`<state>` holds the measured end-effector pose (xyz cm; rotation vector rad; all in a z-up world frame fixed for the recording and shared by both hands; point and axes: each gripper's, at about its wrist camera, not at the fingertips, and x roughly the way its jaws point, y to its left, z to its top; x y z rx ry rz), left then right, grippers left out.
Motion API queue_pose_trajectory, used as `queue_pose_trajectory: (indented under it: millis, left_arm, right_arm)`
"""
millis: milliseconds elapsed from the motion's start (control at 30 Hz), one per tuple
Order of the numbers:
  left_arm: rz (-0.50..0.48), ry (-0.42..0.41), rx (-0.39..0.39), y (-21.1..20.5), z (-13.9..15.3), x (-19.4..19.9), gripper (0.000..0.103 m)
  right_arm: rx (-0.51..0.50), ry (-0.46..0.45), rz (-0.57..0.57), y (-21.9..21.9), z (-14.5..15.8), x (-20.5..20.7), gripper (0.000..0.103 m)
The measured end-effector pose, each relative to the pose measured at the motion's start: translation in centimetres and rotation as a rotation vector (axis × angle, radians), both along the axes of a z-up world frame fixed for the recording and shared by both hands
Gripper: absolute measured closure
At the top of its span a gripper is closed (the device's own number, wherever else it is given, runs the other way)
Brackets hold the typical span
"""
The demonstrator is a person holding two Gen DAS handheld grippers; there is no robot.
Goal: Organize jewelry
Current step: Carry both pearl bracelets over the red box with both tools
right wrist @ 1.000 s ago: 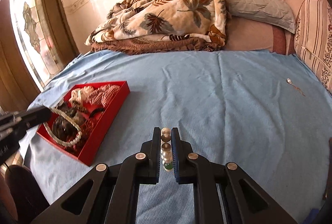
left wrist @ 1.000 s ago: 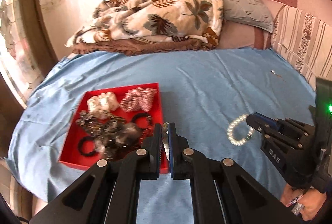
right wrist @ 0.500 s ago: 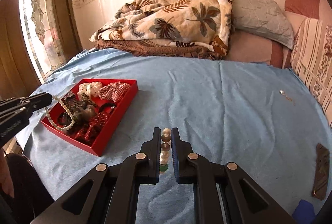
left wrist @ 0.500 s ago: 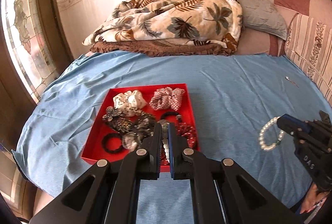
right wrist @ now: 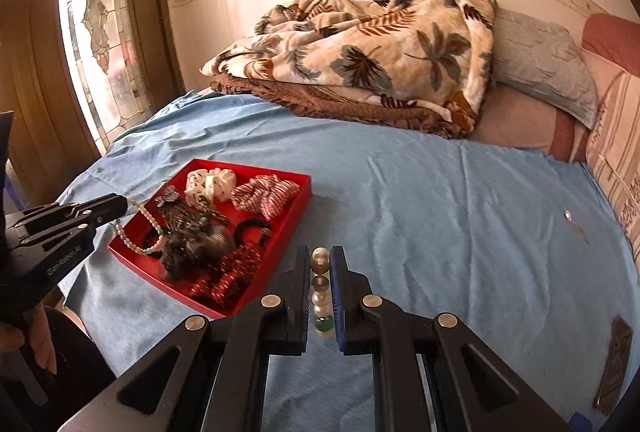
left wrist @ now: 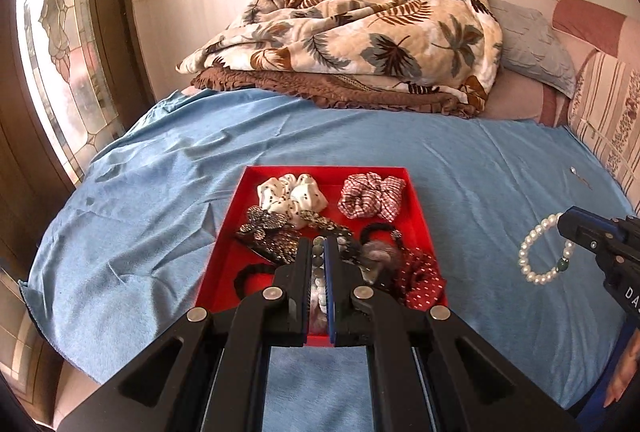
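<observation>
Over the red tray your left gripper pinches a pearl necklace; your right gripper clamps a pearl bracelet. Both are light, limp and slippery; hold on the beads.

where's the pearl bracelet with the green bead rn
The pearl bracelet hangs pinched in the right gripper, above the blue sheet, right of the red tray.

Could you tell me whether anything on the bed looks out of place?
Yes: a small silvery trinket lies alone on the blue sheet, far from the red tray holding the other accessories. A flat brown object also lies loose near the bed's edge; I cannot tell what it is.
</observation>
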<state>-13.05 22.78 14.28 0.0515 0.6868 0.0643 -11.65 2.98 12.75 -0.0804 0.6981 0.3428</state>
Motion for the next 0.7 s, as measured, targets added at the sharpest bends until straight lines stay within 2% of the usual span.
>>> queue_pose_trajectory:
  millis: [333,500,700]
  left_arm:
    - [-0.049,0.009,-0.141,4.3,1.3,5.1,0.097]
    - [-0.074,0.034,-0.223,5.8,0.4,8.2,0.097]
    - [-0.104,0.067,-0.377,8.1,-1.5,11.3,0.097]
  right_arm:
    - [0.013,0.032,0.048,4.3,0.9,2.3,0.092]
    - [-0.003,0.038,0.067,6.5,1.0,3.8,0.092]
    - [-0.022,0.058,0.085,8.9,0.7,6.3,0.092]
